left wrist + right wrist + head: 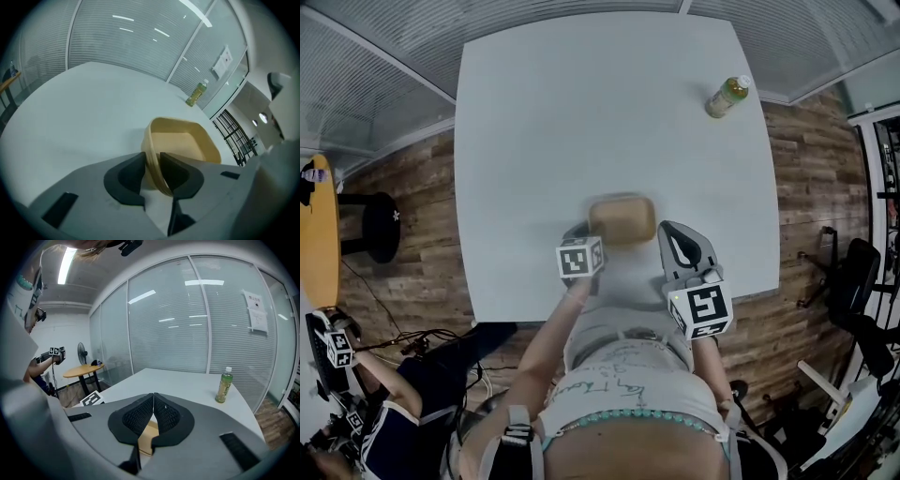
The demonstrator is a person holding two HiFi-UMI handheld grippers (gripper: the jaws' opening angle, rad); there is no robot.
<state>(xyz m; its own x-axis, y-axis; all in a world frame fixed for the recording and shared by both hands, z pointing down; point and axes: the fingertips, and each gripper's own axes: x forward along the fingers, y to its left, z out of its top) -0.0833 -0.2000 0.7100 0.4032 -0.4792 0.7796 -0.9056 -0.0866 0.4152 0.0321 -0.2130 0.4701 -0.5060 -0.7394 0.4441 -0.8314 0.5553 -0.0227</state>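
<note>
Tan bowl (622, 218) by table (534, 112) edge, left gripper (151, 161) fingers clamping rim, right gripper (153, 397) closed

This is an office meeting room. Glass partition walls (168, 319) with blinds fill the upper right gripper view, with a paper notice (257, 310) at upper right. In the head view, a white table (581, 122) stands on wood-look flooring (806, 187), with an office chair (853, 281) at the right edge.

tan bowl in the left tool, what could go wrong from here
1. The left tool pinches the tan bowl by one thin wall only, so it may tilt or slip out if lifted.
2. The right tool is shut, empty, close beside the bowl; a sideways move could knock it.
</note>
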